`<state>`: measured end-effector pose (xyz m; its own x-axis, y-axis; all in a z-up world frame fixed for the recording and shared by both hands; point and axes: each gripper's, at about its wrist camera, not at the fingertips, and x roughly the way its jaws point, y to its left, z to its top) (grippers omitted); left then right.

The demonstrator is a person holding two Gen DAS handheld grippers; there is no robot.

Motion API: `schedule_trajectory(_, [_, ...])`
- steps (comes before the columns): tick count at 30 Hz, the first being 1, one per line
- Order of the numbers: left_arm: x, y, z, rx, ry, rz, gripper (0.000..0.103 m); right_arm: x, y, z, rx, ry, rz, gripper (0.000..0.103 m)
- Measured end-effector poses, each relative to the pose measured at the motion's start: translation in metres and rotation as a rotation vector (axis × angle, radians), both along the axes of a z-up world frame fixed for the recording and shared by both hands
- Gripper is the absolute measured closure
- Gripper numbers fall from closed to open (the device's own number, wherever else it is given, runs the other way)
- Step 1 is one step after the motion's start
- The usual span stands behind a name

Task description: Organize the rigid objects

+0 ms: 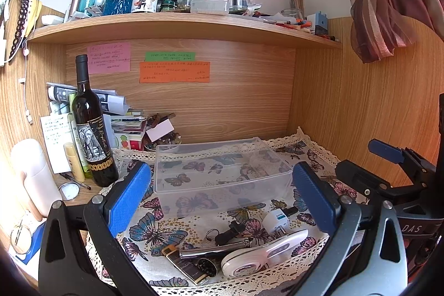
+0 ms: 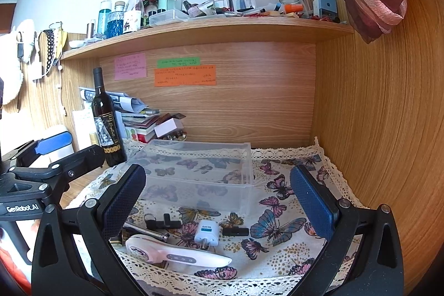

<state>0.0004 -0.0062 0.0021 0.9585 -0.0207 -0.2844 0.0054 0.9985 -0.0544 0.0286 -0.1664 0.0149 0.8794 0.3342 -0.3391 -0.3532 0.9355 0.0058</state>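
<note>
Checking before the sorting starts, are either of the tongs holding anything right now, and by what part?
Nothing is held. The left tongs and right tongs are both open, above the butterfly cloth in front of the clear plastic bin.

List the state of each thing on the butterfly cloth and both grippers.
Clear plastic bin: upright, open, empty.
White plug adapter: lying loose, outside the bin.
White handheld device: lying flat, ungrasped.
Metal tube: lying on its side.
Left gripper: open, holding nothing.
Right gripper: open, holding nothing.

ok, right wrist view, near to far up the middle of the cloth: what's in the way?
pink-white handheld device → white plug adapter → clear plastic bin → orange sticky note on the back panel.
</note>
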Motion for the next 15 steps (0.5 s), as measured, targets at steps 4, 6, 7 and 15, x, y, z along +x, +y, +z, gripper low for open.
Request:
schedule_trajectory(4, [-0.0003, -0.0040, 0.0022, 0.006, -0.005, -0.004, 0.000, 0.0003, 0.0000, -0.0001, 0.003, 0.003, 0.005, 0.000])
schedule_trajectory(6, [-0.0004, -0.0044, 0.0024, 0.006, -0.006, -0.005, 0.000, 0.0009, -0.0005, -0.0008, 0.006, 0.006, 0.012, 0.000])
schedule_trajectory(7, [-0.0005, -0.0044, 0.0023, 0.006, -0.006, -0.004, 0.000, 0.0017, -0.0002, -0.0011, 0.006, 0.009, 0.015, 0.000])
schedule_trajectory(15, [-0.0031, 0.0018, 0.0011, -0.007, -0.030, 0.009, 0.004, 0.0063, -0.0028, -0.0065, 0.020, 0.025, 0.023, 0.000])
